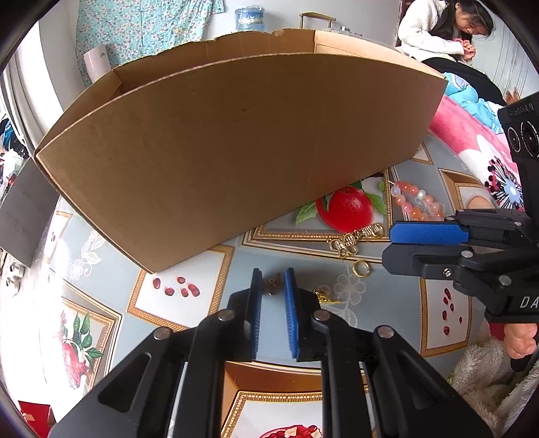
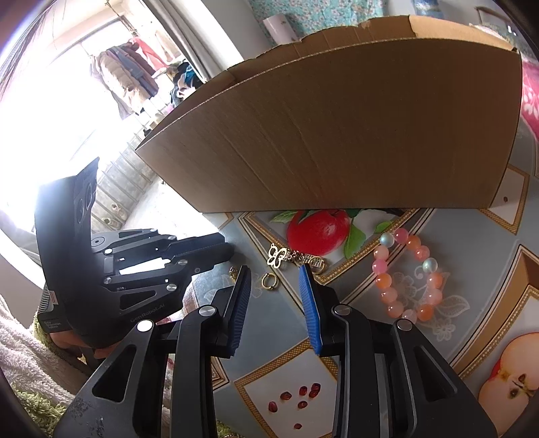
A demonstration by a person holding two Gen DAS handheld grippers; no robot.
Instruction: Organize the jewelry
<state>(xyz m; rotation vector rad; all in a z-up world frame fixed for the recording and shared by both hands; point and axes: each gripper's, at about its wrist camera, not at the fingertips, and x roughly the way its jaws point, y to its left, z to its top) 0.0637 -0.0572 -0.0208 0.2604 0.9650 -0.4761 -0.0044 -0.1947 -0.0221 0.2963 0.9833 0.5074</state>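
A brown cardboard box [image 1: 235,141] stands on the fruit-print tablecloth [image 1: 101,296]; it also fills the right wrist view [image 2: 353,134]. In front of it lie a pink bead bracelet [image 1: 416,202] [image 2: 404,276], a gold butterfly chain [image 1: 353,241] [image 2: 293,259], a gold ring [image 1: 361,268] [image 2: 268,281] and a small bronze charm [image 1: 273,283]. My left gripper [image 1: 273,279] is open with the charm between its fingertips. My right gripper [image 2: 274,273] is open, low over the cloth, with the ring between its fingertips. It shows in the left wrist view [image 1: 390,241] too.
A gold trinket [image 1: 323,296] lies partly hidden beside my left gripper's right finger. A pink floral blanket [image 1: 471,141] lies at the right. A person in white [image 1: 438,30] sits behind the box. A grey block [image 1: 23,215] stands at the left table edge.
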